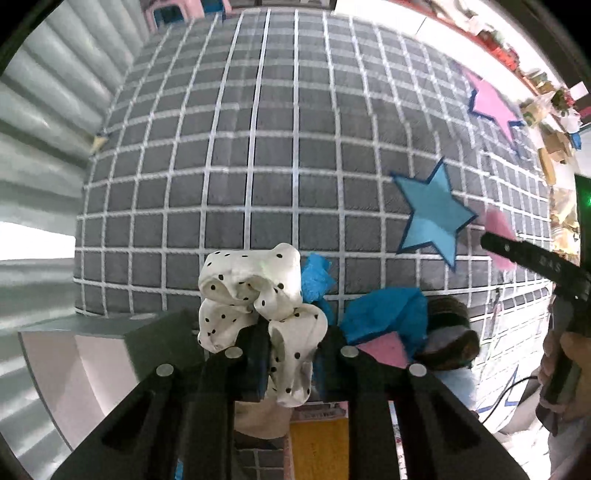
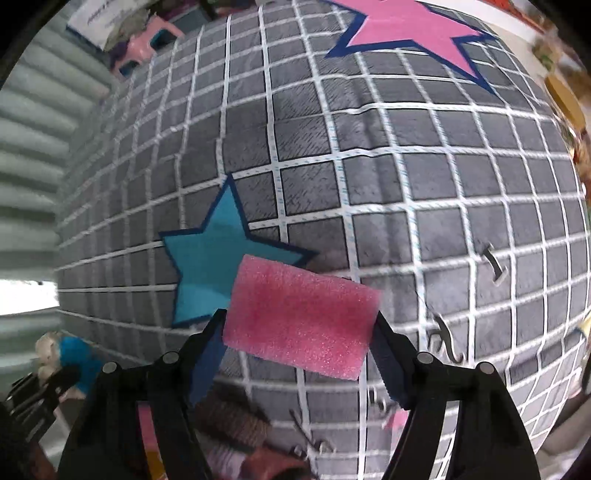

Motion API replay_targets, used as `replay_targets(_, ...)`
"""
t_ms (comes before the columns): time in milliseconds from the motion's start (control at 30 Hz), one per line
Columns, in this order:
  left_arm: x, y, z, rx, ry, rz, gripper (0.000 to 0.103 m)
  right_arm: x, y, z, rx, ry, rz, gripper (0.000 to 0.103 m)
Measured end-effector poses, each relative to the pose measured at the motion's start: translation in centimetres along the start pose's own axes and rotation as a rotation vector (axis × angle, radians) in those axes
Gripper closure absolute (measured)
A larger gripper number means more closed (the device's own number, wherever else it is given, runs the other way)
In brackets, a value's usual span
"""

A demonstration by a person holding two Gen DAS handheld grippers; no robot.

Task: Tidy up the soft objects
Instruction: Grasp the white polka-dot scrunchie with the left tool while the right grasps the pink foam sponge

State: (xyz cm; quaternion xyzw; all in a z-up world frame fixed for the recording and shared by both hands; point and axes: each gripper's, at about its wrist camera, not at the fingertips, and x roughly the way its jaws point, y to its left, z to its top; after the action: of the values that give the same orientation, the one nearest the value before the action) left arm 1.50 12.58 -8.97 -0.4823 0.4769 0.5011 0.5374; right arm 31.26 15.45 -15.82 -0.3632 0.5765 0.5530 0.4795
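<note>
My left gripper [image 1: 291, 332] is shut on a white scrunchie with black dots [image 1: 255, 310] and holds it above the grey grid mat [image 1: 221, 147]. A blue scrunchie [image 1: 384, 314] lies just behind it to the right. My right gripper [image 2: 299, 328] is shut on a pink foam sponge [image 2: 299, 317], held across its jaws over the mat [image 2: 443, 184], in front of a blue star patch [image 2: 207, 266]. The right gripper [image 1: 495, 243] with the pink sponge also shows at the right of the left wrist view.
A blue star [image 1: 432, 214] and a pink star [image 1: 491, 103] mark the mat; the pink star [image 2: 410, 29] is at the top of the right wrist view. A brown knitted item [image 1: 450, 339] lies by the blue scrunchie. A grey box [image 1: 92, 339] stands at lower left.
</note>
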Motion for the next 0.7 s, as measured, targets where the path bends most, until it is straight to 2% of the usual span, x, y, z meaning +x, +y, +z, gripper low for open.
replay_targets(133,-3.5,-0.5,-0.6,0.050,-0.081,-0.017,0.083,-2.7,-1.0,-2.0,0.034,-0.013,0.060,0.028)
replay_targets(267,-7.5,-1.7,-0.3,0.085,-0.147,-0.074,0.083,-4.9,-2.2,-4.3,0.044,-0.017,0.099,0.028)
replay_targets(367,-8.5,-3.2,0.0,0.114,-0.191,-0.112,0.083,-5.2,-3.0,-5.3,0.079,-0.008,0.136,0.028)
replay_targets(433,-9.5,-4.3,0.8,0.117,-0.223,-0.135,0.078,-5.6,-3.4,-5.7,0.094,-0.010,0.144,0.028)
replay_targets(467,-9.2,-4.7,1.3,0.108,-0.233,-0.141,0.058,-5.8,-3.5,-5.9,0.098,-0.014,0.144,0.028)
replay_targets(500,-9.5,-4.4,1.7,0.090,-0.231,-0.154,0.030,-6.1,-3.6,-6.1,0.101,-0.018,0.143,0.028)
replay_targets(533,-9.4,-3.9,1.9,0.063,-0.234,-0.157,0.021,-6.5,-4.0,-6.3,0.107,-0.021,0.144,0.028)
replay_targets(600,-9.0,-2.3,2.1,0.017,-0.227,-0.111,0.019,-7.2,-4.9,-6.9,0.126,-0.022,0.159,0.028)
replay_targets(700,-6.4,-0.9,2.4,-0.053,-0.156,-0.093,0.019,-7.5,-5.7,-7.4,0.141,-0.020,0.172,0.028)
